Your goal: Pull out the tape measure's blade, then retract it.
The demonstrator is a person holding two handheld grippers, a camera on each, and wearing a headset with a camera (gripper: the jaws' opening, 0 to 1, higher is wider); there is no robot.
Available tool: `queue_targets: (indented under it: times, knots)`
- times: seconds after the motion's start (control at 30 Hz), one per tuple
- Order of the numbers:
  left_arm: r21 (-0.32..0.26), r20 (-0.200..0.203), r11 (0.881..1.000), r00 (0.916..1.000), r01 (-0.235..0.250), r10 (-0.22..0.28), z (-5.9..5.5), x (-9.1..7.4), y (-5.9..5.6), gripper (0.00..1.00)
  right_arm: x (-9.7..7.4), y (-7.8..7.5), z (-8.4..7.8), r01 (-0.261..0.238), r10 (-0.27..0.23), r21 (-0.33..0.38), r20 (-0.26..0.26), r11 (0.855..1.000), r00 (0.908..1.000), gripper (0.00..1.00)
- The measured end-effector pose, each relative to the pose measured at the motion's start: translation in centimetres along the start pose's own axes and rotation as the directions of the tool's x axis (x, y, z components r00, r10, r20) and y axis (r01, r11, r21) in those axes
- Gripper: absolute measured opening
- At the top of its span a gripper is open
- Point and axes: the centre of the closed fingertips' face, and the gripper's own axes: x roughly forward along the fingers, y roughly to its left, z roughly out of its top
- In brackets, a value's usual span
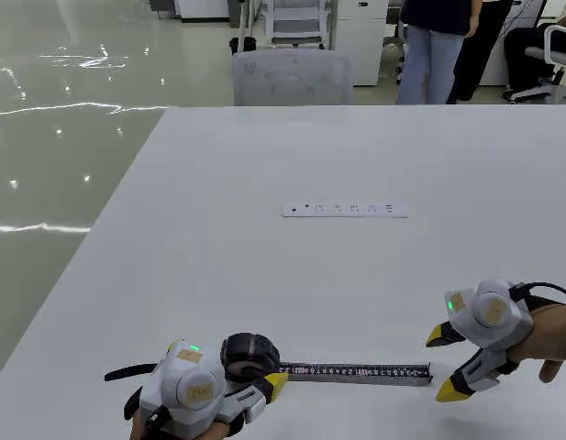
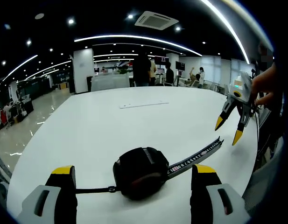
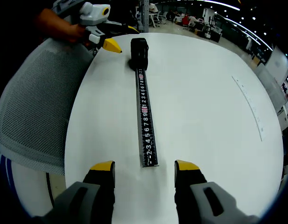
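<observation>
Left tool open astride tape measure, one jaw hidden in head view; right tool open at blade tip.

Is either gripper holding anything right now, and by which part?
Nothing is held. The left gripper is open with the tape measure case between its jaws; the right gripper is open around the blade tip.

I read the printed digits 2 through 9 on the tape measure's blade, counting up from its free end in the right gripper view. Graduations beyond these are too small for me to read.
</observation>
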Motion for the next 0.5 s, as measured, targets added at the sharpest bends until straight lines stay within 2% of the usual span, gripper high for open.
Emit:
queue_targets:
  times: [0.07, 0.17, 0.33, 0.5]
  knots:
    - [-0.041, -0.008, 0.999, 0.9999, -0.015, 0.014, -0.3, 0.1, 0.6, 1.00, 0.4, 0.1, -0.2, -0.017, 0.016, -0.015, -0.020, 1.000, 0.9997, 0.44]
    - [-0.051, -0.017, 0.998, 0.9996, -0.025, 0.024, -0.5, 0.1, 1.0, 1.00, 1.0, 0.0, -0.5, -0.030, 0.029, -0.026, -0.039, 0.999, 0.9988, 0.40]
    - [-0.056, -0.017, 0.998, 0.9997, -0.021, 0.020, -0.5, 0.0, 0.8, 1.00, 1.2, -0.5, -0.6, -0.027, 0.027, -0.019, -0.044, 0.999, 0.9987, 0.27]
    - [-0.047, -0.022, 0.999, 0.9997, -0.013, 0.012, -0.6, 0.1, 0.5, 1.00, 1.9, -0.7, -1.1, -0.030, 0.030, -0.013, -0.059, 0.999, 0.9978, 0.26]
